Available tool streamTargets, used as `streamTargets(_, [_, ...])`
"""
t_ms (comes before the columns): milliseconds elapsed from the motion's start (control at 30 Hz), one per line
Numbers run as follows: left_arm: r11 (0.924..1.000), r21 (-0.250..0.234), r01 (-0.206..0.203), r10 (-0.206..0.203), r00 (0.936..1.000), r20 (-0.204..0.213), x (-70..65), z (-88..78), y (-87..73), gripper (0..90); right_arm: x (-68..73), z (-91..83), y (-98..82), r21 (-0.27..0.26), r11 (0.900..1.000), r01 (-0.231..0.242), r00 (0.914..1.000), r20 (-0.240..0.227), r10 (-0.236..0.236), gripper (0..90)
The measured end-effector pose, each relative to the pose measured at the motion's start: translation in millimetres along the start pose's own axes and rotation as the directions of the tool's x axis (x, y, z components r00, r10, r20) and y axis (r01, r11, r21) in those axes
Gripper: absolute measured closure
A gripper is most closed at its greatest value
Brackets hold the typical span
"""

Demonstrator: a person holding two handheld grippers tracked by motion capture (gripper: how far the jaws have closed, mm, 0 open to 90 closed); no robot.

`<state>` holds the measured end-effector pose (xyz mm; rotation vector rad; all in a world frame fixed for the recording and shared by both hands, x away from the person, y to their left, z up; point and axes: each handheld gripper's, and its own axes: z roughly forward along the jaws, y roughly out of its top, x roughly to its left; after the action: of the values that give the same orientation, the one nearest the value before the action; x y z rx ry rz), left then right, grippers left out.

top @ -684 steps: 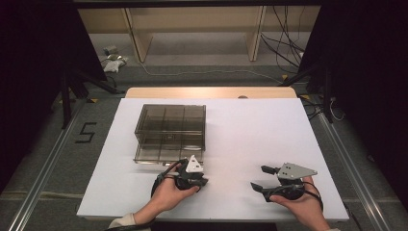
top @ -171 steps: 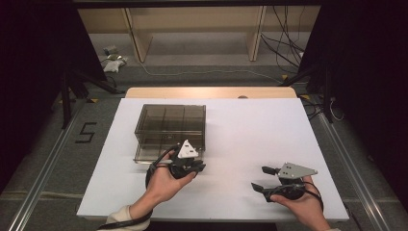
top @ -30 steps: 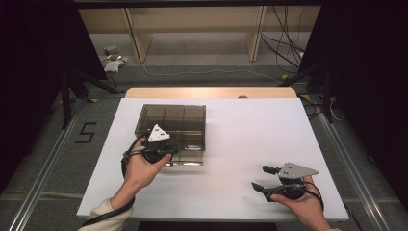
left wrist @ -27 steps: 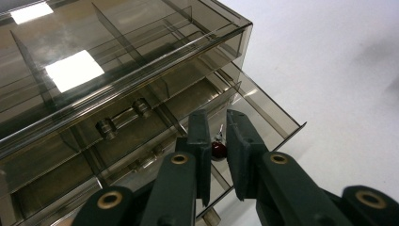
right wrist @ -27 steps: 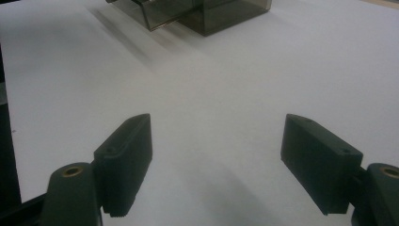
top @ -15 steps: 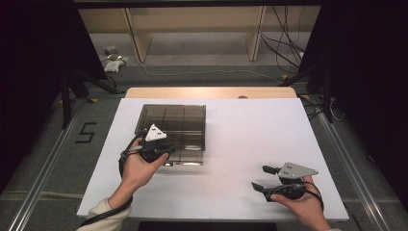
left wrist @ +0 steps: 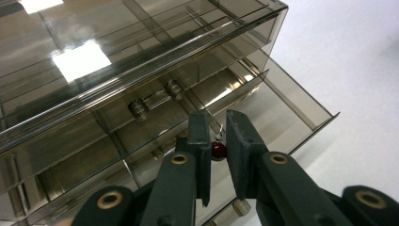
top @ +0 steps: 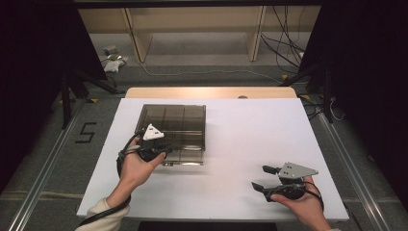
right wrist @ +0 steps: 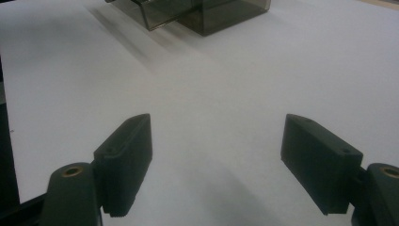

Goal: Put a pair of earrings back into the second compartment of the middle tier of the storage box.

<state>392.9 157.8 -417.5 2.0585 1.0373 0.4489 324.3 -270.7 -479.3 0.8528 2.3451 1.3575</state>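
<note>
Left gripper [top: 161, 150], seen from the high view, sits over the near left corner of a smoky transparent drawer organizer [top: 180, 120] at about ten o'clock on the white table [top: 240, 139]. A second ago it was slightly farther right along the box front; it has since drifted a little toward nine o'clock, and the bottom drawer [top: 185, 162] juts out from the box front toward six o'clock. Right gripper [top: 262, 178] rests in the same place as before at about five o'clock, well apart from the box, jaws spread wide and empty. In the left gripper view, the jaws are nearly closed and pinch a small dark red bead-like object [left wrist: 217, 149], seemingly on a thin wire; what it is exactly cannot be told. It hangs above the open drawer [left wrist: 282, 103], just in front of the box's barrel handles [left wrist: 139, 109]. Judging from this, the item is carried to or from the drawer, not yet set down. In the right gripper view, the open jaws frame bare table, with the organizer [right wrist: 207, 12] at twelve o'clock.
</note>
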Motion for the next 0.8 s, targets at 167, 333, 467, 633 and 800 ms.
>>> streamTargets(167, [1.0000, 0.002, 0.000, 0.000, 1.0000, -0.008, 1.6, 1.4, -1.2, 79.9, 0.1, -0.1, 0.0, 0.001, 1.000, -0.002, 1.0000, 0.000, 0.002, 26.2])
streamTargets(333, [1.0000, 0.007, 0.002, -0.002, 0.9999, -0.013, 4.0, 2.6, -2.7, 79.9, 0.0, 0.0, 0.0, 0.000, 1.000, -0.001, 1.0000, -0.001, 0.001, 26.2])
streamTargets(467, [0.9999, 0.008, 0.009, -0.009, 0.9998, -0.016, 6.3, 4.2, -3.9, 79.9, 0.1, 0.0, -0.1, 0.000, 1.000, -0.002, 1.0000, -0.001, 0.002, 26.2])
streamTargets(633, [0.9998, 0.012, 0.014, -0.014, 0.9997, -0.019, 8.0, 5.5, -5.1, 79.9, 0.0, 0.1, -0.1, 0.000, 1.000, 0.000, 1.0000, -0.001, 0.000, 26.2])
streamTargets(800, [0.9997, 0.015, 0.019, -0.018, 0.9996, -0.020, 9.9, 6.6, -6.3, 79.9, 0.0, 0.0, -0.1, 0.000, 1.000, -0.002, 1.0000, -0.001, 0.002, 26.2])
